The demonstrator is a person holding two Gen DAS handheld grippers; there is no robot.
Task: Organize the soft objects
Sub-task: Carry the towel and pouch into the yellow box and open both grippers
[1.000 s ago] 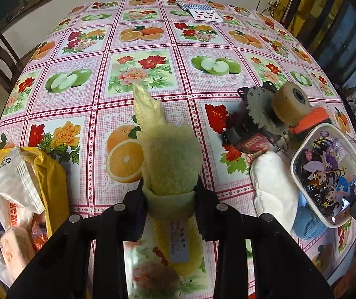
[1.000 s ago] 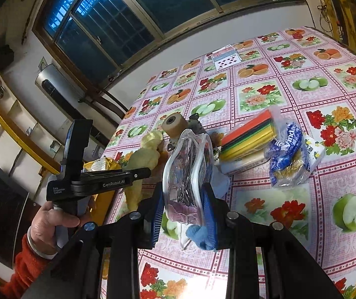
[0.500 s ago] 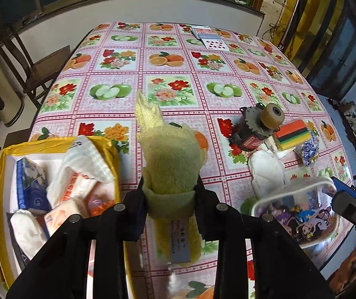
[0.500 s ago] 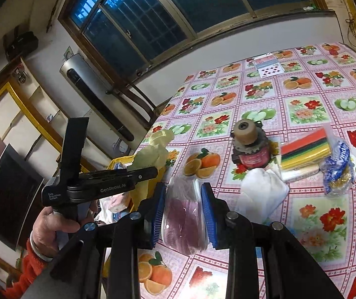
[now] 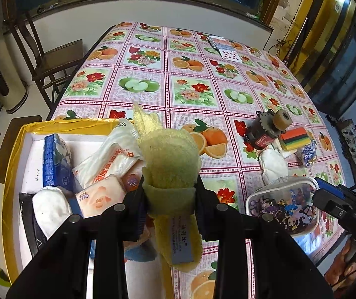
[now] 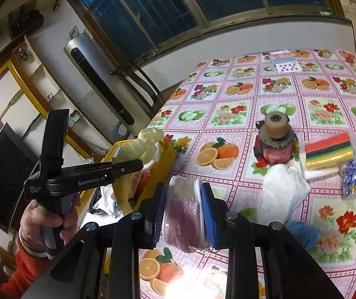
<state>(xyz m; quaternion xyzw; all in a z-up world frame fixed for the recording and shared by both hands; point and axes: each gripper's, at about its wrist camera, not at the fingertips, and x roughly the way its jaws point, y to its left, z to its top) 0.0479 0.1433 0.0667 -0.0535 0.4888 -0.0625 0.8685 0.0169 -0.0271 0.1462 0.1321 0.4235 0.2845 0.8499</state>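
At the far left, off the table edge, stands the yellow-lined box (image 5: 15, 149), already filled with soft packets: tissue packs, a blue pack, a white sock-like piece. By its contents it is the collecting place for soft things, set low and close so items can be dropped in. Just right of it the left gripper (image 5: 170, 194) is pinching a yellow-green fluffy cloth (image 5: 170, 159) by its middle, label end dangling, held above the box's right edge, which suits a release into the box. Further right, the right gripper (image 6: 182, 211) is clamped on a clear zip pouch (image 6: 184, 214) of small trinkets, held on edge over the table (image 5: 195, 92) near its front. On the table beyond lie a white cloth (image 6: 282, 191), a blue knit piece (image 6: 302, 231), a motor part (image 6: 275, 139) and coloured sponges (image 6: 327, 152), still unsorted.
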